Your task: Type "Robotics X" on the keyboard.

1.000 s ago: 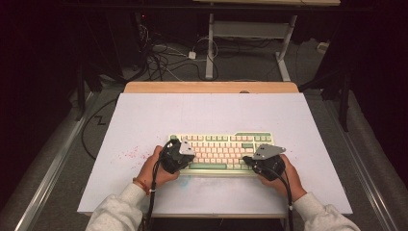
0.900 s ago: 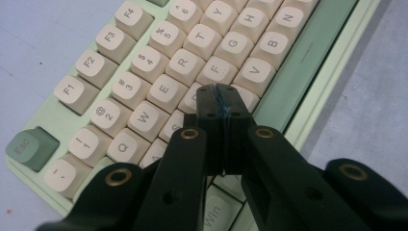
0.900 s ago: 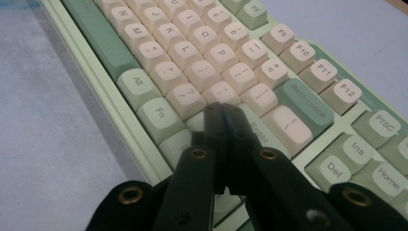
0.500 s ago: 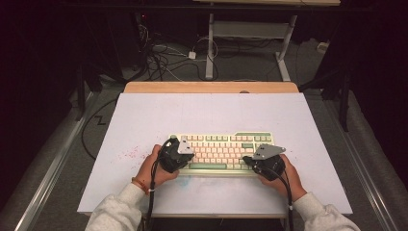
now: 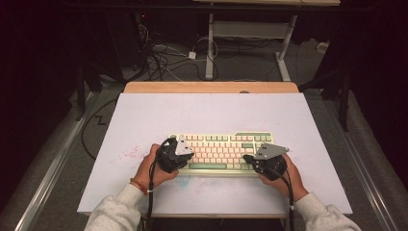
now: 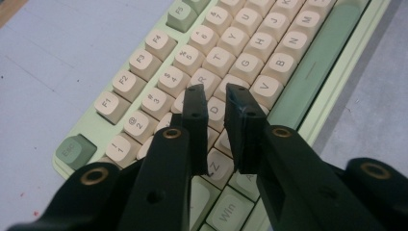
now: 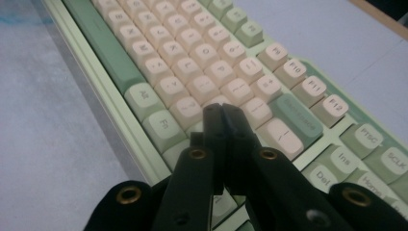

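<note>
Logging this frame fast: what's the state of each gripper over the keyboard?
Left gripper: fingers just been opening, narrow gap, nothing between them, above the keyboard.
Right gripper: closed, holding nothing.
</note>
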`<control>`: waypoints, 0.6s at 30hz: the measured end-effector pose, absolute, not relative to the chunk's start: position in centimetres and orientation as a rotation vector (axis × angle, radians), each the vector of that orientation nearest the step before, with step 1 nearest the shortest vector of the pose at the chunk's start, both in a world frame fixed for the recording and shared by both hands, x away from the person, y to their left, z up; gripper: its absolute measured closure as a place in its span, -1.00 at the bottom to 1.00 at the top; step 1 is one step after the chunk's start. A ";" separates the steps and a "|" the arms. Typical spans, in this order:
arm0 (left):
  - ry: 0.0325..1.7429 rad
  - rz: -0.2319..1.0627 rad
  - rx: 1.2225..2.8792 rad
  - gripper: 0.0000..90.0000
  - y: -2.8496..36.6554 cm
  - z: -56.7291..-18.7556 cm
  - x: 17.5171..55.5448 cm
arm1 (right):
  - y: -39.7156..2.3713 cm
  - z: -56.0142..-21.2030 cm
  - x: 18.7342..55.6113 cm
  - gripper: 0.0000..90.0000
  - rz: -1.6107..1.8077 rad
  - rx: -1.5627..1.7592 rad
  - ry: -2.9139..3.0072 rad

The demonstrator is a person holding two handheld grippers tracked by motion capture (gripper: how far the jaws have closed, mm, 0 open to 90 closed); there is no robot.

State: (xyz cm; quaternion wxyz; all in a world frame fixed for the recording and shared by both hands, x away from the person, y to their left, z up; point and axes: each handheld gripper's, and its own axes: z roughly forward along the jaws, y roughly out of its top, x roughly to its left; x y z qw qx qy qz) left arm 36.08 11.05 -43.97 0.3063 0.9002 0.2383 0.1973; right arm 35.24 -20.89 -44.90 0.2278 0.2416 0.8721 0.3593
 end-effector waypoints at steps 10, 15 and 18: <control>0.619 0.614 2.318 0.26 11.3 -43.5 35.4 | -21.2 -43.6 34.8 0.97 1.054 0.669 2.346; 0.631 0.652 2.285 0.08 11.4 -43.4 35.3 | -21.3 -43.5 34.9 0.91 1.054 0.681 2.323; 0.640 0.669 2.277 -0.01 11.4 -43.4 35.2 | -21.5 -43.5 34.9 0.84 1.052 0.686 2.315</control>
